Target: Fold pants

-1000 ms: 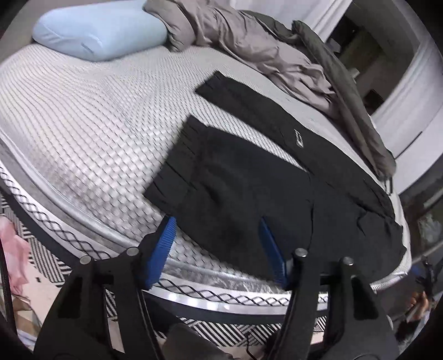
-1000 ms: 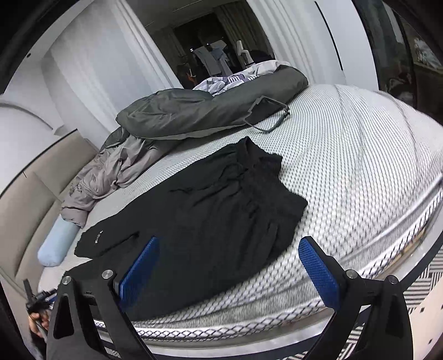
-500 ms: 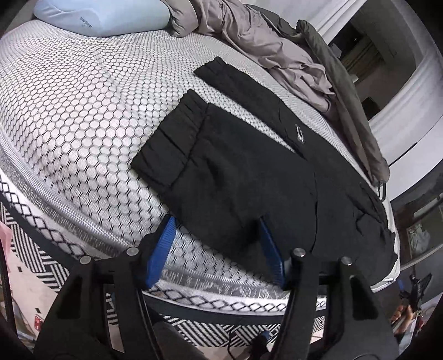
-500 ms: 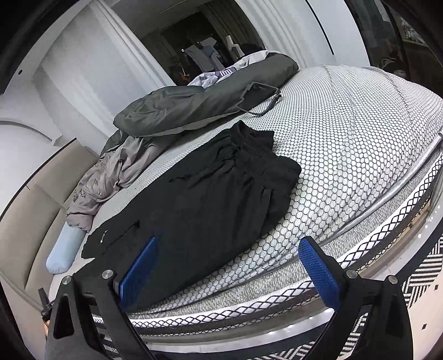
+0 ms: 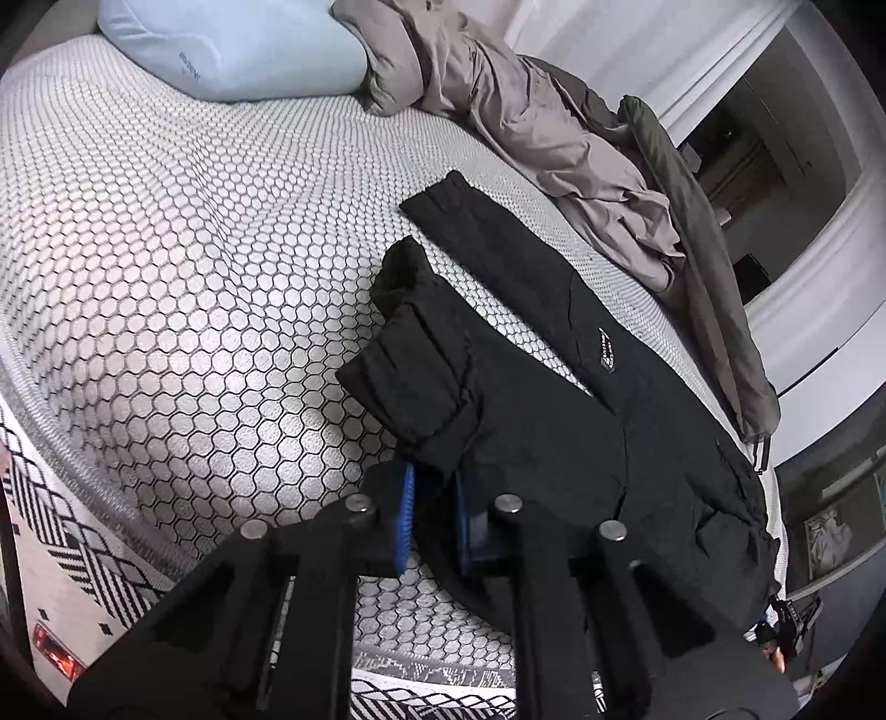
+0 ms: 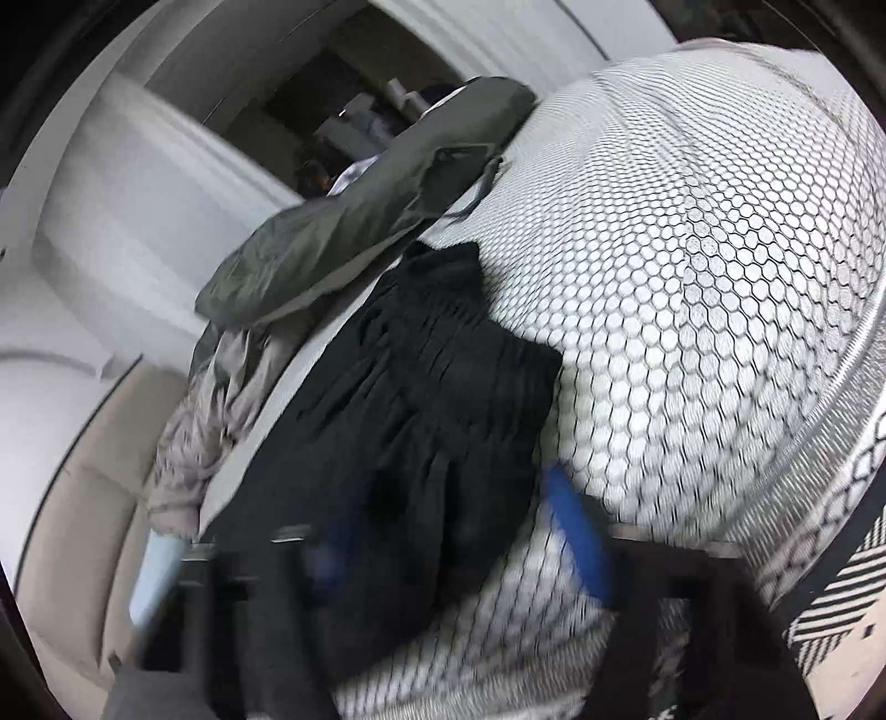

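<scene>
Since the pants [image 5: 554, 421] are soft and limp, grip hem and waistband. Left tongs [image 5: 432, 518] have just closed on the cuff; right tongs [image 6: 454, 545], blurred, have been closing around the waist, grip unconfirmed.

My left gripper [image 5: 432, 518] is matte black, its linkage arms fanning toward six o'clock and pinned by four round silver screws. Ribbed blue pads line the jaws. My right gripper [image 6: 454, 531] blurs: black arms, blue pads at nine and three o'clock.

We see a honeycomb-patterned mattress [image 5: 166, 288] with a pale blue pillow [image 5: 232, 50] at its head, a crumpled taupe sheet [image 5: 526, 116] beside it, and a dark olive duvet [image 6: 354, 221] along the far edge.
</scene>
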The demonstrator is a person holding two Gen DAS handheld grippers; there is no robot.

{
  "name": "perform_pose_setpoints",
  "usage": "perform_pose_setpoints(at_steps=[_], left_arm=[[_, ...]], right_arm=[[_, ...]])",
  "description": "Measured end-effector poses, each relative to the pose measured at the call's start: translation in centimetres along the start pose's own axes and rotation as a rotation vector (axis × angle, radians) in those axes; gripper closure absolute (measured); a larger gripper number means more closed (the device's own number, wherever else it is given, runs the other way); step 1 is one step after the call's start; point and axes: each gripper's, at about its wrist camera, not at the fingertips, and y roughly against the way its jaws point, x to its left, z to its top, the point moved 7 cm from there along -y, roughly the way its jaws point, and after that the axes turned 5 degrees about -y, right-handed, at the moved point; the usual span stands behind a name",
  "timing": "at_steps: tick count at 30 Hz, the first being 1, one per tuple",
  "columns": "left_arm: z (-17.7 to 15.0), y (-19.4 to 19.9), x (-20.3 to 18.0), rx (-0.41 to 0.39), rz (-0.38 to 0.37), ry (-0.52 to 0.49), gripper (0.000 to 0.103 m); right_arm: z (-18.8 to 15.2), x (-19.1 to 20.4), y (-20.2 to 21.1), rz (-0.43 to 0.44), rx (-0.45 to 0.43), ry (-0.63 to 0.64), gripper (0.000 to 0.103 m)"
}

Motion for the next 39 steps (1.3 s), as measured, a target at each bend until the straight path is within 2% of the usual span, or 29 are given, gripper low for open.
perform_pose_setpoints(at_steps=[1, 2, 4, 7, 10, 15, 22, 27, 31, 33, 34, 35, 36, 37, 39], left_arm=[[0.0, 0.2, -0.1, -0.004, 0.004, 0.000, 0.095], [0.0, 0.5, 0.0, -0.006, 0.008, 0.000, 0.096], [-0.2, 1.3, 0.1, -0.011, 0.018, -0.003, 0.097], [-1.0, 1.9, 0.9, -0.001, 0.022, -0.012, 0.097], [-1.0, 1.0, 1.8, 0.021, 0.012, 0.021, 0.097], [1.2, 1.7, 0.5, -0.016, 0.005, -0.006, 0.098], [8.2, 0.9, -2.8, -0.064, 0.022, -0.053, 0.098], [15.7, -3.2, -6.4, -0.071, 0.042, -0.064, 0.098], [22.0, -9.6, -9.0, -0.041, 0.112, -0.083, 0.097], [24.4, -13.0, -9.3, -0.018, 0.161, -0.070, 0.086], [25.6, -14.9, -9.2, -0.011, 0.183, -0.068, 0.065], [26.3, -16.0, -8.9, -0.015, 0.215, -0.057, 0.034], [27.0, -17.1, -8.2, -0.023, 0.264, -0.033, 0.023], [27.2, -17.6, -7.7, -0.025, 0.281, -0.023, 0.020], [27.2, -17.7, -7.3, -0.011, 0.258, -0.019, 0.020]], right_arm=[[0.0, 0.4, 0.2, 0.011, -0.006, 0.014, 0.088], [-0.2, 1.0, 0.8, 0.014, -0.023, 0.054, 0.092], [-0.6, 1.6, 2.3, -0.004, -0.060, 0.103, 0.093], [-1.4, 1.1, 5.1, 0.000, -0.091, 0.108, 0.094], [-2.5, 0.3, 4.9, -0.036, -0.040, 0.107, 0.094], [-1.4, 2.8, 6.3, 0.007, -0.104, 0.115, 0.094], [3.1, 10.1, 6.1, 0.031, -0.244, 0.188, 0.094], [8.7, 14.9, 0.9, 0.004, -0.254, 0.223, 0.094], [13.0, 18.2, -5.9, -0.062, -0.250, 0.256, 0.094], [14.8, 19.0, -10.1, -0.110, -0.224, 0.261, 0.093], [15.4, 19.0, -11.9, -0.147, -0.222, 0.267, 0.091], [15.9, 19.1, -14.4, -0.212, -0.200, 0.291, 0.081], [16.2, 18.8, -16.3, -0.270, -0.173, 0.300, 0.072], [16.5, 18.4, -17.7, -0.311, -0.150, 0.288, 0.053], [16.6, 17.6, -18.5, -0.337, -0.145, 0.260, 0.051]])
